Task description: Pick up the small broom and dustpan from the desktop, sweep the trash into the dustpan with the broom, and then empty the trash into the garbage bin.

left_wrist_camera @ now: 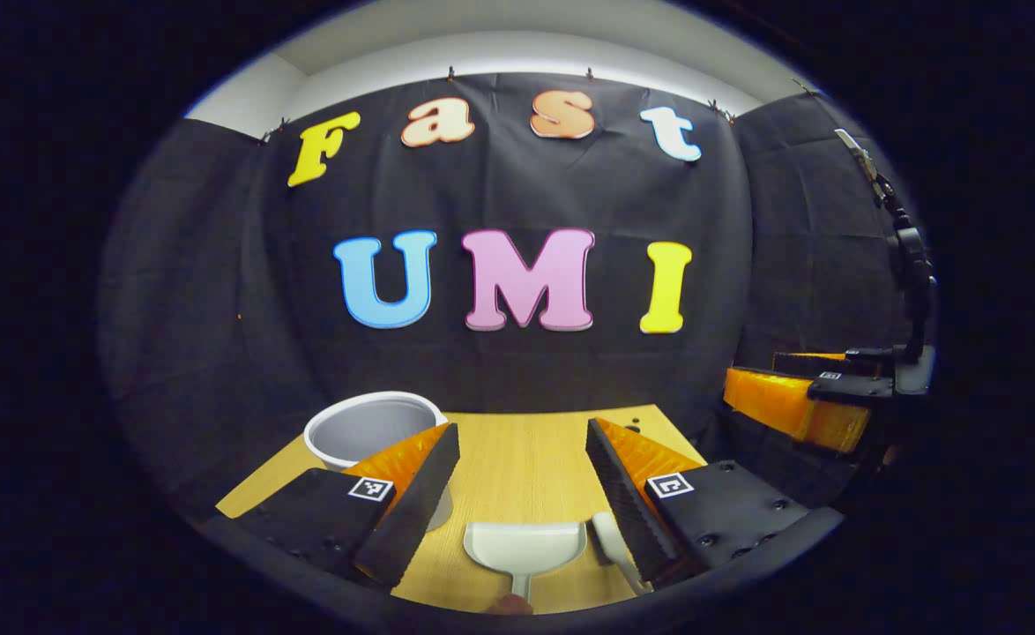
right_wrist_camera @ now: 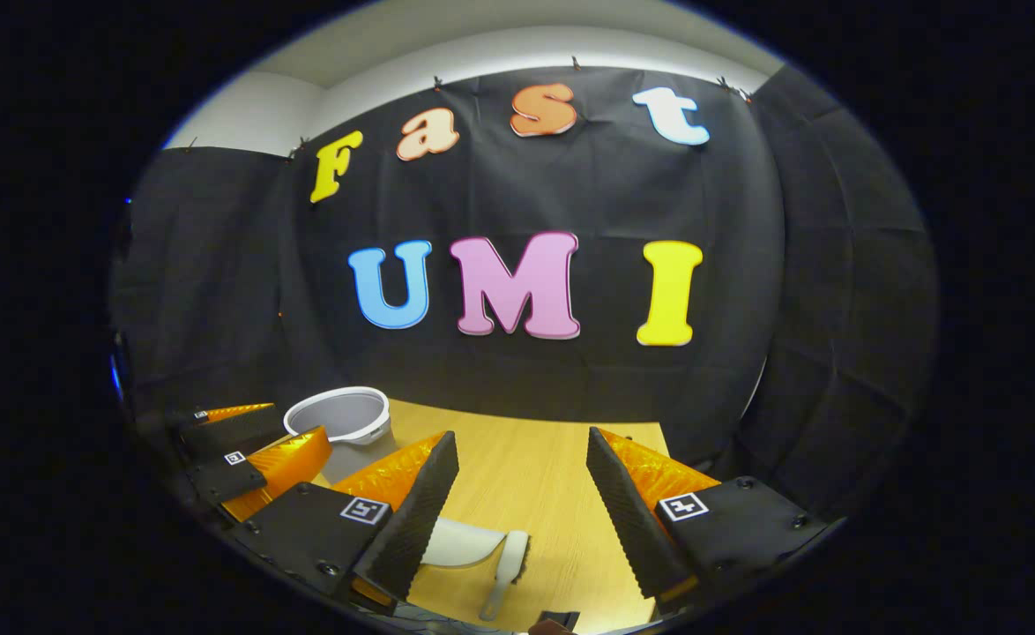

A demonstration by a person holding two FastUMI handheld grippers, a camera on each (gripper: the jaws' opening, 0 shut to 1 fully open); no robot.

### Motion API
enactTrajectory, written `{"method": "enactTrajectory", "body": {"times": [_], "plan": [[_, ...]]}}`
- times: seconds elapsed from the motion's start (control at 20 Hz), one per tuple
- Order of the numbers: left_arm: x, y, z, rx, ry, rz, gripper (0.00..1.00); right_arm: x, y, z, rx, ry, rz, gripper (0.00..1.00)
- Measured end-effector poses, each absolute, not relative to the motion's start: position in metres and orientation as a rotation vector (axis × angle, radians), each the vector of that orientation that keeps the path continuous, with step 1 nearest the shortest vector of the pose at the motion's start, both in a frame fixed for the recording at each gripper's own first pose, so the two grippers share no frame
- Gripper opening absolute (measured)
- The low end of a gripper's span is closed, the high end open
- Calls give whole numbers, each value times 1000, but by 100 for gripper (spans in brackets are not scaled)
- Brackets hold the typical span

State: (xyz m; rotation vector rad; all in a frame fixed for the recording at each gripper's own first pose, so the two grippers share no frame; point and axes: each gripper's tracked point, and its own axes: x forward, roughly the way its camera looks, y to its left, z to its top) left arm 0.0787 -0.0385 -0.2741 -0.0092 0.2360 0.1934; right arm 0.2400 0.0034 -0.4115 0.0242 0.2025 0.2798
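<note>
Both my claws hang wide and empty above the table (left_wrist_camera: 526,441). The dustpan (left_wrist_camera: 524,547) and small broom (left_wrist_camera: 610,542) lie side by side on the near wood, below my left claw (left_wrist_camera: 522,494); the bin (left_wrist_camera: 368,428) stands farther back. They look light, stiff plastic, so I'd take each by its slim handle. My right claw (right_wrist_camera: 522,498) hovers nearby.

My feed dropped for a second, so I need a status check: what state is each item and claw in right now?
Left claw: open, holding nothing, above the dustpan.
Right claw: open, holding nothing, above the desktop.
Dustpan: lying flat on the desktop, not gripped; no trash visible in it.
Broom: lying beside the dustpan, partly hidden by a finger, not gripped.
Garbage bin: upright, open-topped; contents cannot be told.
</note>
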Motion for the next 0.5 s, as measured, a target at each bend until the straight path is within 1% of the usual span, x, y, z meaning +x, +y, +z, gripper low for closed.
{"method": "enactTrajectory", "body": {"times": [0.05,0.1,0.15,0.2,0.25,0.3,0.35,0.4,0.5], "plan": [[78,-42,-272,17,193,220,85,237,5,-403,17,155,304,95],[79,-47,-270,38,162,230,86,238,3,-398,15,129,317,95],[76,-51,-264,49,147,230,86,235,3,-399,17,133,330,92],[77,-52,-260,41,148,217,85,232,7,-396,24,137,346,95],[76,-53,-256,23,143,193,85,232,7,-391,31,119,347,96],[75,-52,-252,9,129,172,85,232,6,-384,24,94,320,92],[74,-52,-247,2,126,161,85,233,0,-378,15,88,278,95],[74,-49,-247,1,147,157,87,231,-2,-373,15,89,256,95],[81,-48,-250,-26,156,156,85,235,-7,-360,42,74,222,95]]}}
